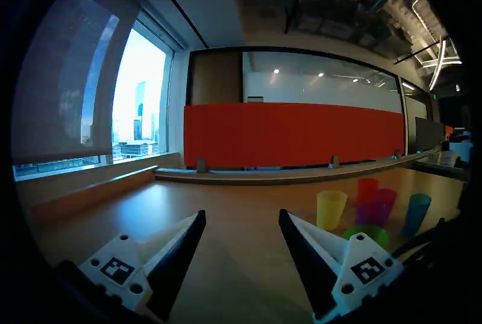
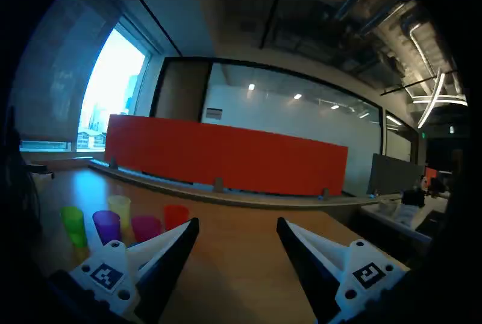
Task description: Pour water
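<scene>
Your left gripper point(image 1: 241, 215) hangs low over the wooden table point(image 1: 241, 197), its two fingers spread wide with nothing between them. In the left gripper view, ahead and to its right, these stand upright and close together on the table: a yellow cup point(image 1: 331, 208) nearest the fingers, a green cup point(image 1: 366, 235) at the front, partly behind the right finger, then a purple cup point(image 1: 372, 212) with a pink cup point(image 1: 387, 196) and a red cup point(image 1: 366, 189) behind it, and a blue cup point(image 1: 416, 212) farthest right. Your right gripper point(image 2: 237, 223) is likewise released, fingers apart over the tabletop and holding nothing. In the right gripper view the cups point(image 2: 146, 227) sit off to its left, near the left finger. They are small and dim, so you cannot tell whether any holds water. A long red partition point(image 1: 295, 134) runs along the table's far edge, with a bright window point(image 1: 135, 113) to its left.
</scene>
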Available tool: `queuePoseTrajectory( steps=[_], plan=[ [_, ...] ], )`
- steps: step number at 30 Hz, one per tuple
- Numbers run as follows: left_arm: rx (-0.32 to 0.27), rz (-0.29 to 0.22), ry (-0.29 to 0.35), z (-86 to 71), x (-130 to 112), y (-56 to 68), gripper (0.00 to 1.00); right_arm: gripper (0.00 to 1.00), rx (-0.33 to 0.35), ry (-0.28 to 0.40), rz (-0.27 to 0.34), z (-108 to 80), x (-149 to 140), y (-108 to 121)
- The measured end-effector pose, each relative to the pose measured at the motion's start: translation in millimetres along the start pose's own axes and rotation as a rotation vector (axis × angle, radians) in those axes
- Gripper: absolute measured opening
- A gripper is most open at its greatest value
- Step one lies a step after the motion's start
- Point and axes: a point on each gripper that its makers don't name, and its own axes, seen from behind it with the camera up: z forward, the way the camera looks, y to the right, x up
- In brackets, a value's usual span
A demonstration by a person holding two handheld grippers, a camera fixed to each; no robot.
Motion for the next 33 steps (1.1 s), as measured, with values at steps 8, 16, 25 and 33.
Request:
queuePoseTrajectory(
  steps=[8, 16, 25, 33],
  plan=[
    [0.0, 0.0, 0.0, -0.5, 0, -0.3, 0.9, 1.0, -0.007, 0.032, -0.007, 11.4, 3, 4],
    [0.0, 0.0, 0.0, -0.2, -1, 0.3, 0.9, 1.0, 0.028, 0.054, 0.041, 23.8, -3, -7],
    [0.0, 0.0, 0.0, -0.2, -1, 0.6, 0.9, 1.0, 0.013, 0.038, 0.069, 34.0, -26, -4],
    [0.0, 0.0, 0.0, 0.1, -1, 0.7, 0.9, 1.0, -0.002, 0.021, 0.099, 34.2, -38, 6]
  ],
)
